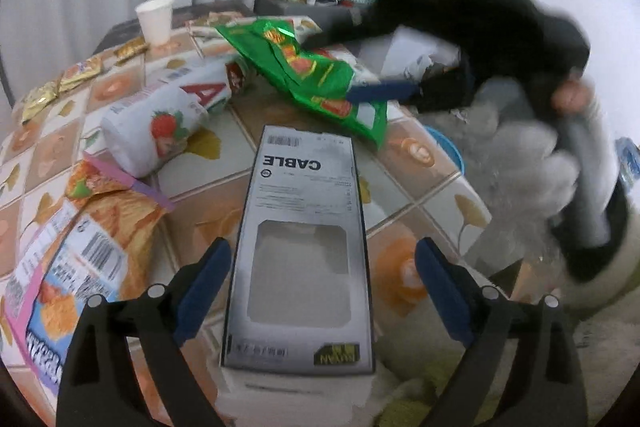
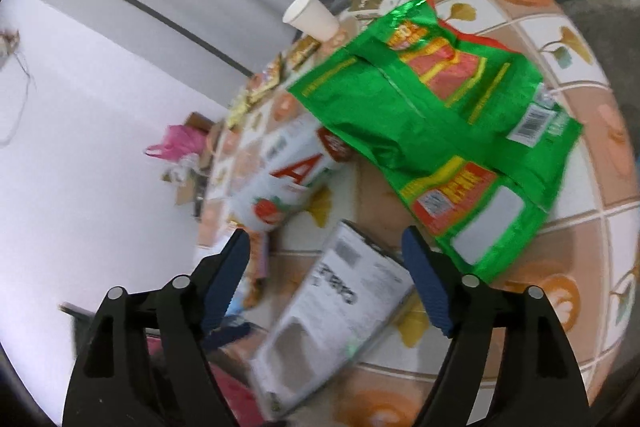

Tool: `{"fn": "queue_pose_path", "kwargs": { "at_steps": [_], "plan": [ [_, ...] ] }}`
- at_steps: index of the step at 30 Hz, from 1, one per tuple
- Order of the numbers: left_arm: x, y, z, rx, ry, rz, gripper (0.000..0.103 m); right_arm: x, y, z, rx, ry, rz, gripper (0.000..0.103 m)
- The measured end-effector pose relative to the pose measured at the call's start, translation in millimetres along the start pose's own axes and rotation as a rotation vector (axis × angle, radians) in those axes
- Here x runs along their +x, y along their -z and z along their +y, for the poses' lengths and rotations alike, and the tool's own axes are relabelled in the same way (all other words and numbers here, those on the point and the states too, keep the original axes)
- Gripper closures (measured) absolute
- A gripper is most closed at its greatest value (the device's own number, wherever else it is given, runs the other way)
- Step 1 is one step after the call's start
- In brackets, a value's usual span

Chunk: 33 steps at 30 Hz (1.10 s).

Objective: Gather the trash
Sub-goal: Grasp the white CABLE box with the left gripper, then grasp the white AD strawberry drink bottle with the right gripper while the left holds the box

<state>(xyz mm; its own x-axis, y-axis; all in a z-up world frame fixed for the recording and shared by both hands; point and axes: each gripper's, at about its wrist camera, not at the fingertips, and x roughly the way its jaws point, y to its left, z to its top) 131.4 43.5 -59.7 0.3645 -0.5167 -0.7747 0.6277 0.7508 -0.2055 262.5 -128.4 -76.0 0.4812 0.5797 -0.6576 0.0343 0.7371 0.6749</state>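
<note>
A grey box printed CABLE (image 1: pixel 304 227) lies flat on the tiled tablecloth (image 1: pixel 420 187). My left gripper (image 1: pixel 323 247) stands open astride its near end, with a gap between each pad and the box. A crumpled green snack bag (image 1: pixel 316 75) lies beyond it. One of my right gripper's blue fingers (image 1: pixel 380 91) shows at the bag's edge. In the right wrist view, my right gripper (image 2: pixel 325 233) is open above the table. The box (image 2: pixel 340 307) lies below it and the green bag (image 2: pixel 440 115) to its right. Nothing is held.
A white pack with a strawberry and a red A (image 1: pixel 160 123) lies left of the box, and an orange snack bag (image 1: pixel 80 235) nearer. A paper cup (image 1: pixel 155 19) and gold sachets (image 1: pixel 60 83) sit at the back. A person's hand (image 1: pixel 572 95) is at right.
</note>
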Motion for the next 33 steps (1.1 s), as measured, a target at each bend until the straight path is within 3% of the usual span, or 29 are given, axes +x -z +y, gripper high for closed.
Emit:
{"fn": "queue_pose_path", "kwargs": {
  "at_steps": [9,24,33],
  "plan": [
    [17.1,-0.2,-4.7,0.001,-0.029,0.015,0.012,65.3,-42.1,19.1,0.211,-0.064,0.169,0.026],
    [18.6,13.4,6.9,-0.084,-0.059,0.005,0.012,122.1,-58.4,13.0,0.454,0.106,0.165,0.027],
    [17.8,18.4,0.6,-0.075,-0.093,0.006,0.018,130.9,-53.4,12.7,0.515,0.139,0.104,0.036]
  ]
}}
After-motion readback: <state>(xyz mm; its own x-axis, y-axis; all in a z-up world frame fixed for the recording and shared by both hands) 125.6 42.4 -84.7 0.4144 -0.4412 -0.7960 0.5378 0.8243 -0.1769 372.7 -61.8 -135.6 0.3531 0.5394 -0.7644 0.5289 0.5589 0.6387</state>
